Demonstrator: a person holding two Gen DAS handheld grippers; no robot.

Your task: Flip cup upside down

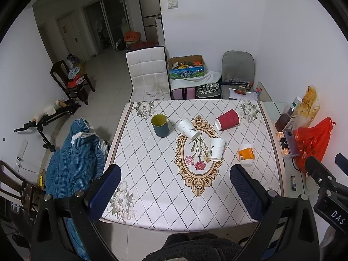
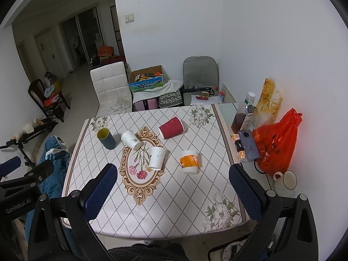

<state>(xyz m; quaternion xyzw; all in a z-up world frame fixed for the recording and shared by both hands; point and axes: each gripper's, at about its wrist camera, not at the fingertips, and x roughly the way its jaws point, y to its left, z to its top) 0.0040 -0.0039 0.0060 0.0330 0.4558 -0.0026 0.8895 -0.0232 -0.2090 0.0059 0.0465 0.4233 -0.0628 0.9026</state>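
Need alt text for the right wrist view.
Five cups on a patterned tablecloth: teal cup upright, red cup on its side, the rest upside down. Right gripper open, holding nothing.

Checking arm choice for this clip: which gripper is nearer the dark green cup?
Left. The left gripper is held back over the table's near edge, toward the dark green cup side; the right gripper sits further right, toward the red bag.

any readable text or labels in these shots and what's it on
"DAS": right gripper's body, cut off at the edge.
"GenRobot.AI": left gripper's body.
Blue cardboard box: white Chinese characters, too blurred to read.
Red plastic bag: dark print, unreadable.
Orange box in the hallway: lettering too small.
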